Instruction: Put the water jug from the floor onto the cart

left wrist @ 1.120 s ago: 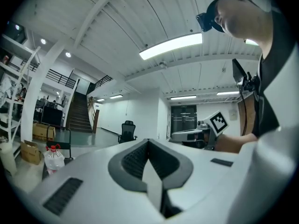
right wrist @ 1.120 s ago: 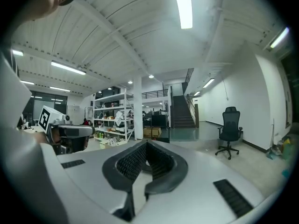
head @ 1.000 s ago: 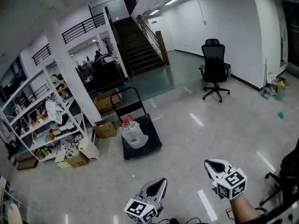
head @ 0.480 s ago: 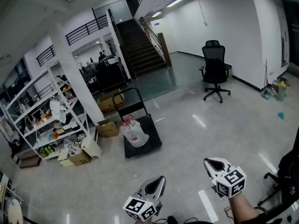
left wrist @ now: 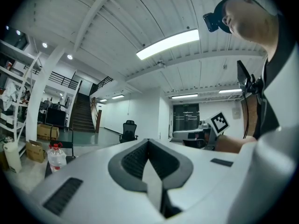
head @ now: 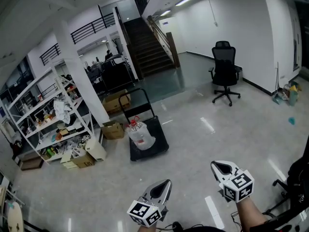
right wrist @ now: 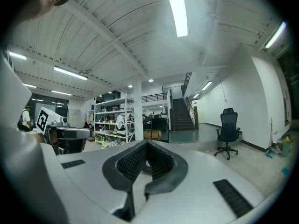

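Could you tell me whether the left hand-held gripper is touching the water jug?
Apart. The head view shows the left hand-held gripper at the bottom edge, the water jug on the cart, and bare floor between them.

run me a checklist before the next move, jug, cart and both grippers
1. Water jug on the cart: ok, it stands upright on the platform, at its left side.
2. Jug fully inside the platform's edge: cannot tell, it is too small in the head view.
3. Left gripper empty: ok, jaws together with nothing between them.
4. Right gripper empty: ok, jaws together with nothing between them.
5. Grippers close enough to touch the jug: not ok, both are well short of the cart.
6. Line to the cart free: ok, the cardboard box sits left of it and the office chair far right.
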`<control>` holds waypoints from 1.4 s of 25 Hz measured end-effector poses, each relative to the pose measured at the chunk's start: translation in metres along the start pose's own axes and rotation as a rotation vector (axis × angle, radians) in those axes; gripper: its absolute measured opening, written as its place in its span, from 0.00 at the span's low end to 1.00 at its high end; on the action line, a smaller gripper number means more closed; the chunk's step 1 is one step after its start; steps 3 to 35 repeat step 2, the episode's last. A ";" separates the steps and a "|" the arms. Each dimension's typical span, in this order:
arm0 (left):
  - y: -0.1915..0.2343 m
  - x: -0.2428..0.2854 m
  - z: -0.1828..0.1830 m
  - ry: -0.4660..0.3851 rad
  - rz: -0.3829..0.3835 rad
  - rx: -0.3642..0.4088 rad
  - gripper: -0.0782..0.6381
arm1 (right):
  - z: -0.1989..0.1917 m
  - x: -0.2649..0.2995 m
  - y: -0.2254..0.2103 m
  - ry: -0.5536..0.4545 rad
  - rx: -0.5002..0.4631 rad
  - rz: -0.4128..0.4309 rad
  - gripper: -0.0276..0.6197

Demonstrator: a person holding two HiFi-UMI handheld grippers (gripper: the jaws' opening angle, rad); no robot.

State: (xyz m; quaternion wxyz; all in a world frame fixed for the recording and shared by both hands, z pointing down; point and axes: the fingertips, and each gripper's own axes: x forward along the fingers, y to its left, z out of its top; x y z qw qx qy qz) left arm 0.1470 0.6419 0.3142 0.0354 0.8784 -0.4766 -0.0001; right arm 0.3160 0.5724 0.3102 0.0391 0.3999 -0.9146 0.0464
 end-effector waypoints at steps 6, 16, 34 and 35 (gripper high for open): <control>0.003 0.000 0.003 -0.003 -0.001 0.003 0.11 | 0.001 0.002 0.000 -0.001 0.001 -0.005 0.05; 0.003 0.000 0.003 -0.003 -0.001 0.003 0.11 | 0.001 0.002 0.000 -0.001 0.001 -0.005 0.05; 0.003 0.000 0.003 -0.003 -0.001 0.003 0.11 | 0.001 0.002 0.000 -0.001 0.001 -0.005 0.05; 0.003 0.000 0.003 -0.003 -0.001 0.003 0.11 | 0.001 0.002 0.000 -0.001 0.001 -0.005 0.05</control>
